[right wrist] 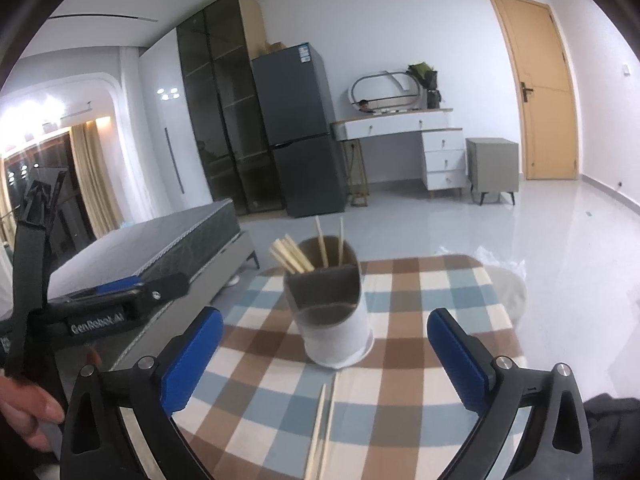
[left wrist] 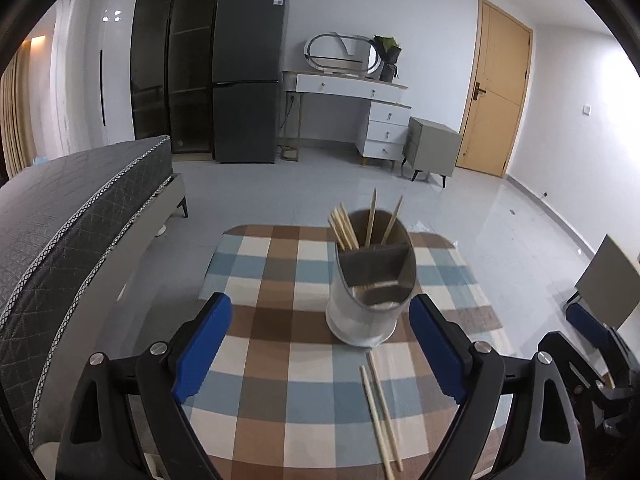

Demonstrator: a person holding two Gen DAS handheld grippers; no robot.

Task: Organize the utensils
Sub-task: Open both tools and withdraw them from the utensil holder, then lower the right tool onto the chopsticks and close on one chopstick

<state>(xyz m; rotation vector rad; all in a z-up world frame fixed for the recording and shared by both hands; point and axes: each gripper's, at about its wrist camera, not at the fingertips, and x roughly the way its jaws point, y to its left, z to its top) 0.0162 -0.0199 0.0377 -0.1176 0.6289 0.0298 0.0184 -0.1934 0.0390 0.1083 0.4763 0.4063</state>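
The surface (left wrist: 280, 264) is covered with a checked cloth of brown, blue and cream squares, and a white round holder (left wrist: 370, 280) with grey inner compartments stands on it. In the left wrist view the holder is at about 12 o'clock from the left tongs (left wrist: 320, 354), a little toward the right finger and beyond the tips. A bundle of wooden chopsticks (left wrist: 343, 229) leans in the far compartment toward 11 o'clock, and two single sticks (left wrist: 382, 216) stand upright beside it at the back rim. Two loose chopsticks (left wrist: 380, 404) lie side by side on the cloth, near the holder at its 6 o'clock, between the fingers of the left tongs but closer to the right one. The left tongs are wide apart and nothing is between the blue pads (left wrist: 202, 348). In the right wrist view the right tongs (right wrist: 324, 358) are also spread wide and hold nothing; the holder (right wrist: 332, 312) stands at 12 o'clock from them, and the loose chopsticks (right wrist: 322, 428) lie on the cloth between their fingers, touching neither pad. At 9 o'clock in this view the other tool (right wrist: 120, 300) is seen from the side, with a hand (right wrist: 24, 412) on its grip. A bed (left wrist: 72, 216) stands just beside the surface at 9 o'clock.
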